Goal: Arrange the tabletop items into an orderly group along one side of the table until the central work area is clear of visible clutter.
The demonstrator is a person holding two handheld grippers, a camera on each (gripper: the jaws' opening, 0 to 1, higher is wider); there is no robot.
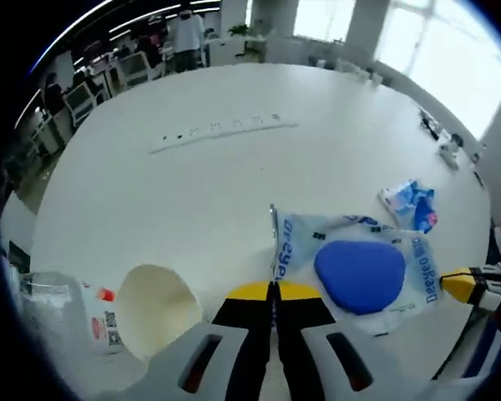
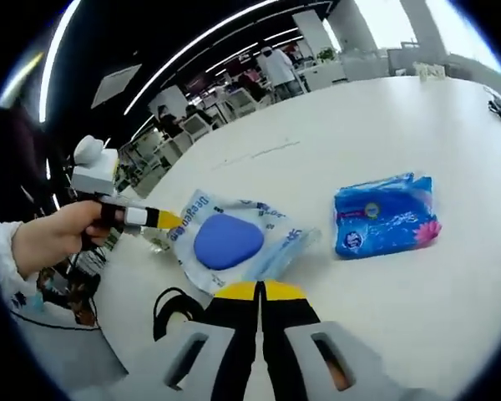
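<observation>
- The left hand-held gripper (image 1: pixel 274 290) has its 2 yellow-tipped jaws pressed together on the edge of a clear plastic pouch (image 1: pixel 351 267) with blue printing.
- The pouch holds a rounded blue pad (image 1: pixel 360 275) and lies flat on the white worktop (image 1: pixel 234 184), just ahead of those jaws.
- In the right gripper view the same pouch (image 2: pixel 234 238) lies left of centre, with the left hand-held gripper (image 2: pixel 169 220) meeting its left edge and a person's hand (image 2: pixel 54 234) holding that tool.
- The right hand-held gripper (image 2: pixel 259 291) shows its jaws closed with nothing between them, its tips just short of the pouch's near edge.
- A blue tissue pack (image 2: pixel 384 215) lies on the worktop right of the pouch and apart from it; in the left gripper view it sits beyond the pouch's far right corner (image 1: pixel 411 205).
- A white paper cup (image 1: pixel 154 307) lies on its side near the left jaw, its mouth facing the camera.
- Beside the cup, further left, lies a clear plastic bottle (image 1: pixel 67 313) with a red-and-white label.
- A white power strip (image 1: pixel 221 134) runs across the far part of the worktop.
- A black cord loop (image 2: pixel 174 307) rests on the worktop left of the right jaws.
- Office chairs and standing people show in the background.
</observation>
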